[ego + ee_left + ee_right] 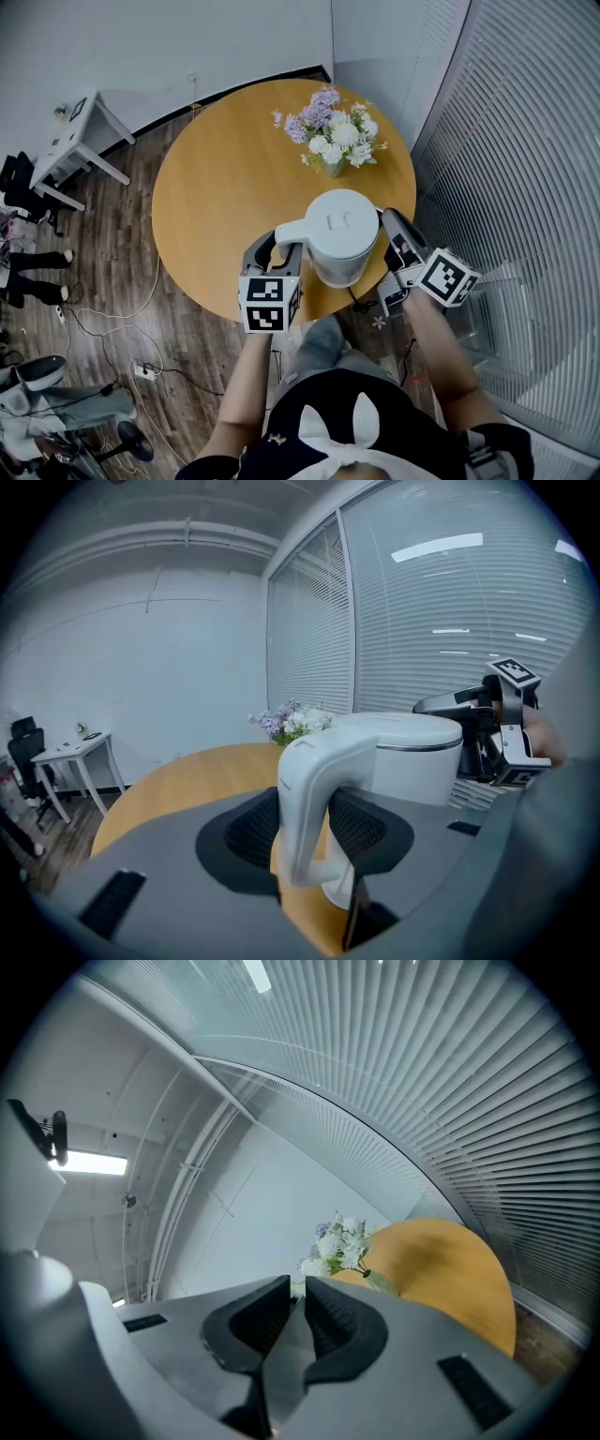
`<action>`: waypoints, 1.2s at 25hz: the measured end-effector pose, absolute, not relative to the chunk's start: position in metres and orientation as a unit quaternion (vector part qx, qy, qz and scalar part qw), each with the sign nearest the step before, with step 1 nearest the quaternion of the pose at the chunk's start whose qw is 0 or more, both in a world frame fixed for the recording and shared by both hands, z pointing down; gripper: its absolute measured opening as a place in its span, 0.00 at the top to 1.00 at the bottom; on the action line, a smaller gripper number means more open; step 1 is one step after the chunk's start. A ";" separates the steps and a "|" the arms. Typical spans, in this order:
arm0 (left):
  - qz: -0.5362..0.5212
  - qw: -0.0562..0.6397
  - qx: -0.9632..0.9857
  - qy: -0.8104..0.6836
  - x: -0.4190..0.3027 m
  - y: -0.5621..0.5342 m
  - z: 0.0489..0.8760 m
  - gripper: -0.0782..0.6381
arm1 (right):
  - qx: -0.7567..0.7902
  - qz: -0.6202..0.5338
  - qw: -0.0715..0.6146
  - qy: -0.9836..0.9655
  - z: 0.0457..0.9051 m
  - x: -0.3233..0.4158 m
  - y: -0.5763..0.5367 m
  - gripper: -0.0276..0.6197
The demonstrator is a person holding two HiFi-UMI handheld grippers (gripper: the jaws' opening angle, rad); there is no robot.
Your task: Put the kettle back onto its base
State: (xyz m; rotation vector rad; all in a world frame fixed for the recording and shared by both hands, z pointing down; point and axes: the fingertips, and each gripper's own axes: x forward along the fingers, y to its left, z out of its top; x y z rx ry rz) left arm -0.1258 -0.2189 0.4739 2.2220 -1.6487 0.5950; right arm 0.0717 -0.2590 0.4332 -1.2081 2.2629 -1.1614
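Observation:
A white kettle (337, 234) hangs over the near edge of the round wooden table (225, 169). My left gripper (281, 246) is shut on its curved handle (309, 789), with both black pads pressed on it. The kettle body (412, 757) stands upright beyond the jaws. My right gripper (389, 232) sits close against the kettle's right side and shows in the left gripper view too (497, 724). In the right gripper view its jaws (295, 1302) stand nearly together on a thin light-grey plate seen edge-on, which looks like the kettle base. The rest of the base is hidden under the kettle.
A vase of white and purple flowers (333, 131) stands at the table's far right. A black cord (361, 302) hangs from under the kettle toward the floor. Window blinds (525, 141) run along the right. A small white side table (80, 141) stands far left.

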 end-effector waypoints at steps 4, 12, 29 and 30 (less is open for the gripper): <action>0.212 0.159 0.776 -0.572 -0.125 -0.218 0.478 0.64 | -0.417 -0.406 0.165 0.797 0.433 0.070 -0.259 0.87; 0.226 0.168 0.775 -0.566 -0.125 -0.218 0.490 0.64 | -0.435 -0.424 0.152 0.780 0.451 0.074 -0.258 0.88; 0.246 0.182 0.769 -0.561 -0.120 -0.210 0.517 0.64 | -0.444 -0.437 0.123 0.772 0.475 0.078 -0.255 0.89; 0.247 0.184 0.768 -0.561 -0.121 -0.210 0.518 0.64 | -0.444 -0.439 0.122 0.771 0.477 0.077 -0.255 0.89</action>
